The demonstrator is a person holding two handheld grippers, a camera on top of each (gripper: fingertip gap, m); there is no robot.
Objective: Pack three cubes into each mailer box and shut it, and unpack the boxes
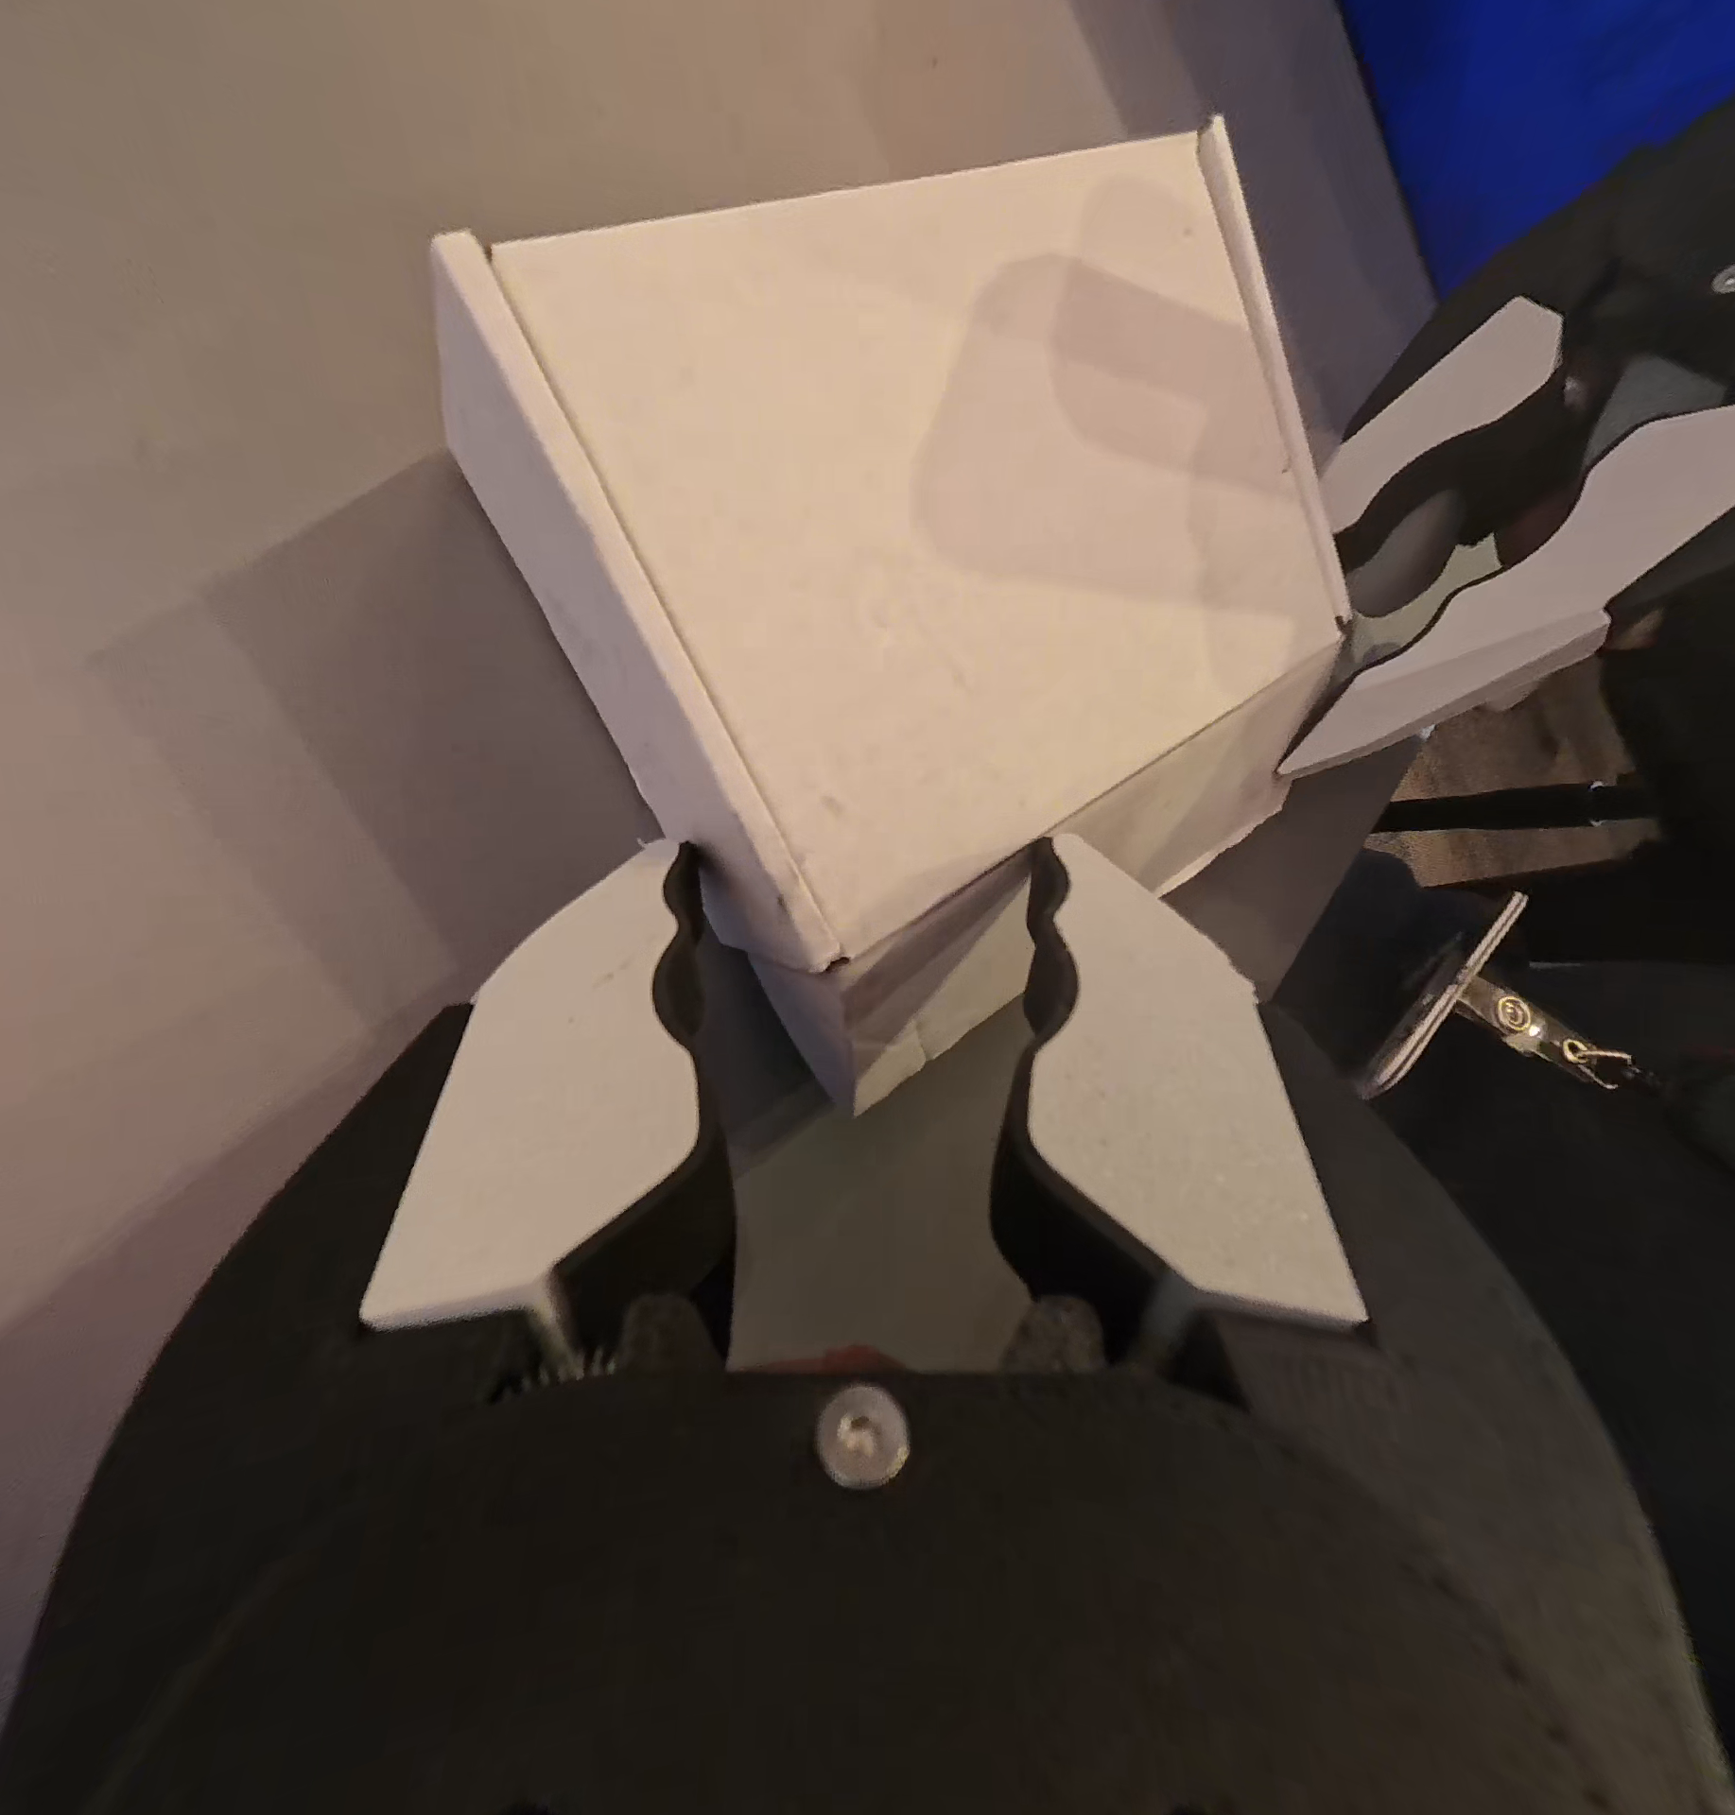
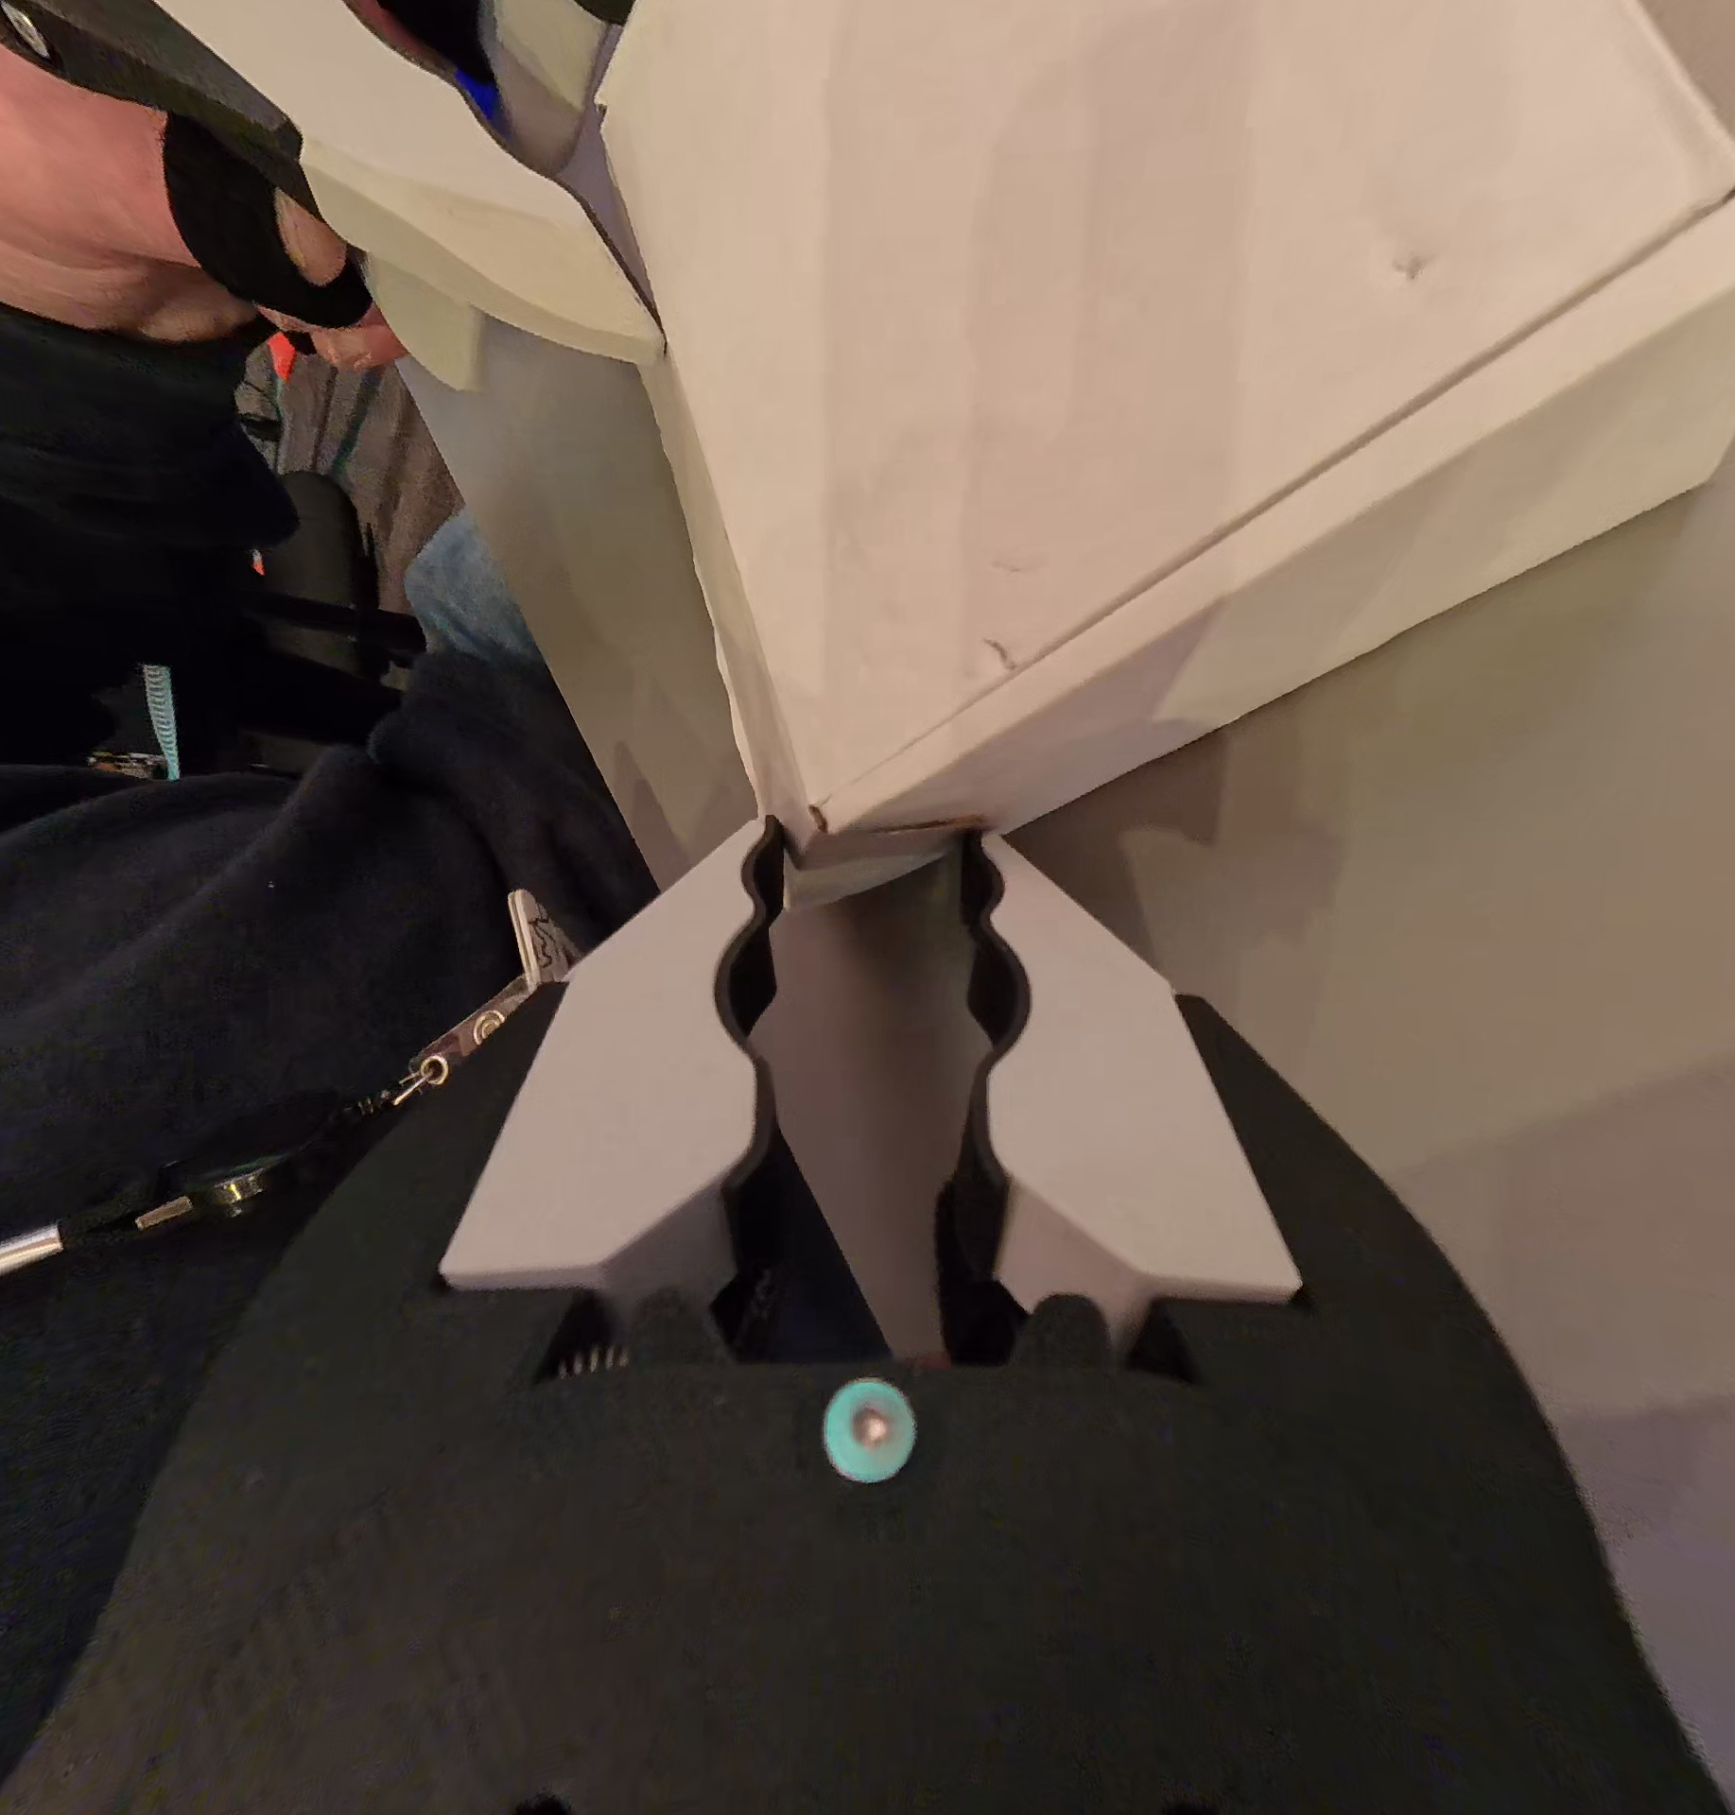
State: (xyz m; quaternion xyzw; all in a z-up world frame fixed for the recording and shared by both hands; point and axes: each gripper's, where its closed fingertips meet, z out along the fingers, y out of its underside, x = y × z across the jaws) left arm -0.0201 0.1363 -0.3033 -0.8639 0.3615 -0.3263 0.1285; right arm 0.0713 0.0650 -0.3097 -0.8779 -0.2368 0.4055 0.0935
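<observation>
The left gripper [image 1: 863, 874] has its fingers spread around one corner of the closed white mailer box [image 1: 902, 530], which sits on the grey desk [image 1: 156, 687] by its near edge. At the box's opposite corner, the right gripper [image 2: 868, 845] likewise brackets cardboard, fingers parted.

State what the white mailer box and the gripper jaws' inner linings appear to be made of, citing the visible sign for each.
Mailer box: probably thin cardboard with a matte white coating; it shows crisp folded edges, a tucked side flap, scuffs and small dark marks.
Inner linings of the left gripper: likely black rubber or foam, matte and moulded in waves; the look leaves it open. Their outer faces look like matte grey plastic.
</observation>
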